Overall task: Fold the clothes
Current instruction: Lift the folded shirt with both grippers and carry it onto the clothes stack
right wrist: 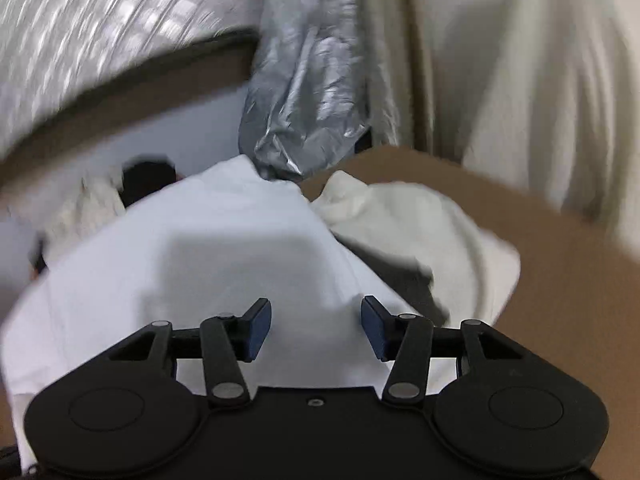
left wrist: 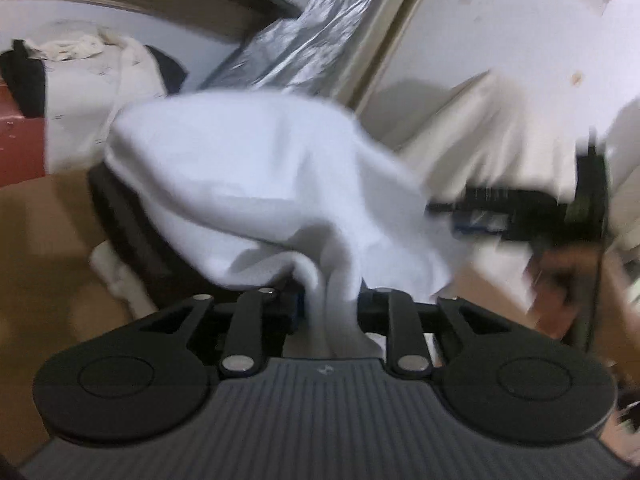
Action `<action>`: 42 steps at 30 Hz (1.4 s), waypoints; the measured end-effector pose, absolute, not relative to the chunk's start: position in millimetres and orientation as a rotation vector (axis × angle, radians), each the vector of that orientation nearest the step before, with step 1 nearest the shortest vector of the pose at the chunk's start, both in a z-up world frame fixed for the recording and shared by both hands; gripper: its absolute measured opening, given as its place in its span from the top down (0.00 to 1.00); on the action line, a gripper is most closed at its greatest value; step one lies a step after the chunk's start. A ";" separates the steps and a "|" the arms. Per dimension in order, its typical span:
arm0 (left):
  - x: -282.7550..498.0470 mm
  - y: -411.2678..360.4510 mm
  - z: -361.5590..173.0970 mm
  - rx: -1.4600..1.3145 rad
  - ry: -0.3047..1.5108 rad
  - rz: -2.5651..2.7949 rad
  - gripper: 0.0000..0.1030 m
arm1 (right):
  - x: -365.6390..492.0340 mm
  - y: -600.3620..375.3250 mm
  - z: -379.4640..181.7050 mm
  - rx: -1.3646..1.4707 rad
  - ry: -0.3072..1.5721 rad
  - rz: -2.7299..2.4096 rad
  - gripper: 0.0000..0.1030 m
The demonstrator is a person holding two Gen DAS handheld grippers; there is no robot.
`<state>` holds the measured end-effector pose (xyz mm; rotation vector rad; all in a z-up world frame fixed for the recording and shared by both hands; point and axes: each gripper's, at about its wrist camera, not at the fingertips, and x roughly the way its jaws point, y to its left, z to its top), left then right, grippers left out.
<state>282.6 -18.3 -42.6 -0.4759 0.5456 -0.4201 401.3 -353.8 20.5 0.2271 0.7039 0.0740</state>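
A white garment (left wrist: 248,168) billows up in front of my left gripper (left wrist: 332,300), which is shut on a bunched fold of it; the cloth hides the fingertips. To the right in the left wrist view, blurred, is my right gripper (left wrist: 520,212), beside the garment's far edge. In the right wrist view the same white garment (right wrist: 200,248) lies spread under my right gripper (right wrist: 316,320). Its jaws stand open, the blue pads (right wrist: 258,330) are bare and nothing is between them. The garment partly covers a dark cloth (right wrist: 404,276).
A cream garment (right wrist: 420,220) lies crumpled on the brown table (right wrist: 552,280) to the right. Silver foil wrapping (right wrist: 304,100) leans behind. More pale and black clothes (left wrist: 80,72) are heaped at the left by a red box (left wrist: 20,136). A pale curtain (right wrist: 520,80) hangs behind.
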 end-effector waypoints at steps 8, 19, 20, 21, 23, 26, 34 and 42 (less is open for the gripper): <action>306.7 11.5 -69.0 -0.758 0.642 -0.492 0.49 | 349.1 -408.6 -31.3 0.733 0.808 0.175 0.26; 288.7 -33.4 -40.8 -0.537 0.529 -0.518 0.82 | 351.4 -334.0 12.1 0.182 0.527 0.165 0.83; 286.9 -33.0 -38.4 -0.561 0.498 -0.516 0.82 | 354.3 -325.7 21.1 0.130 0.513 0.178 0.84; 283.8 -32.0 -38.4 -0.586 0.483 -0.512 0.82 | 357.2 -317.8 30.6 0.081 0.496 0.192 0.84; 282.5 -33.7 -38.9 -0.606 0.511 -0.495 0.77 | 365.8 -313.2 54.8 0.056 0.424 0.220 0.85; 272.7 -39.0 -35.5 -0.506 0.650 -0.386 0.62 | 385.6 -331.3 50.0 0.150 0.433 0.163 0.86; 230.9 -3.5 8.6 -0.429 0.302 -0.218 0.45 | 362.7 -350.5 -17.3 0.317 0.583 -0.018 0.58; 295.3 -3.7 -35.4 -0.434 0.513 -0.156 0.45 | 314.9 -291.6 8.6 0.137 0.474 0.163 0.41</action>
